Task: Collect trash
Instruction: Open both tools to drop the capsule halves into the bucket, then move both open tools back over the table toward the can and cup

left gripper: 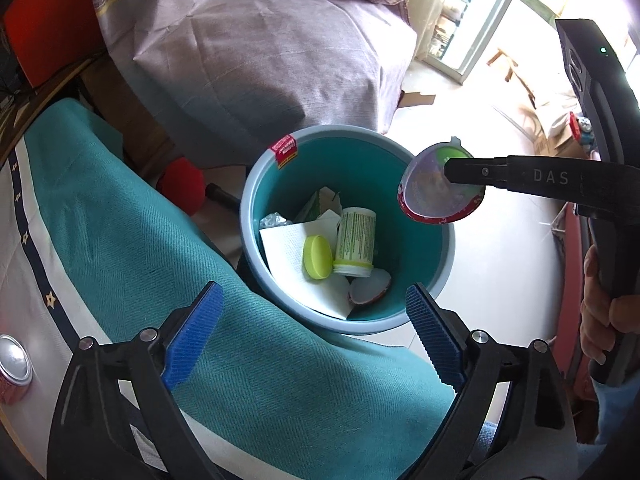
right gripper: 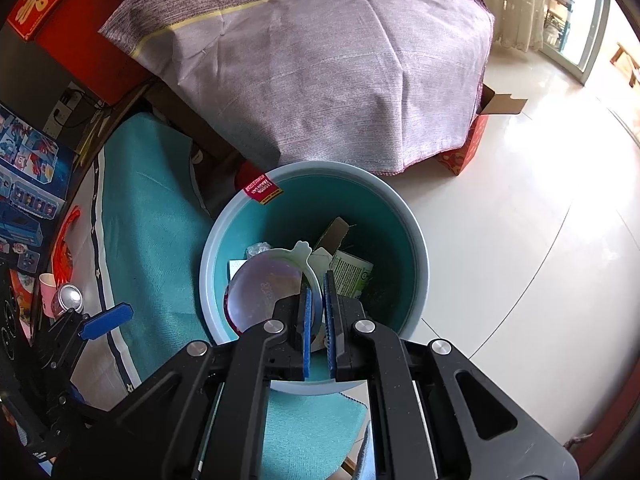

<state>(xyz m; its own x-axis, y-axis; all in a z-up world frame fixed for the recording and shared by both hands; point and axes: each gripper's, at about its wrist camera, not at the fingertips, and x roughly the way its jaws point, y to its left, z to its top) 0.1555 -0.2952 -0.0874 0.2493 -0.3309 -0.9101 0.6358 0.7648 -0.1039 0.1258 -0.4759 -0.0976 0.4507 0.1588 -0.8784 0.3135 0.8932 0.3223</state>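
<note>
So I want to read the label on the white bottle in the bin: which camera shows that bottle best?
The left wrist view: the white bottle lies fully exposed in the bin, green print facing up beside a green cap. In the right wrist view only a corner shows, behind the right gripper and its plastic lid.

teal bin (left gripper: 420, 248), lime-green cap (left gripper: 317, 258), lilac bedspread (left gripper: 256, 52)
</note>
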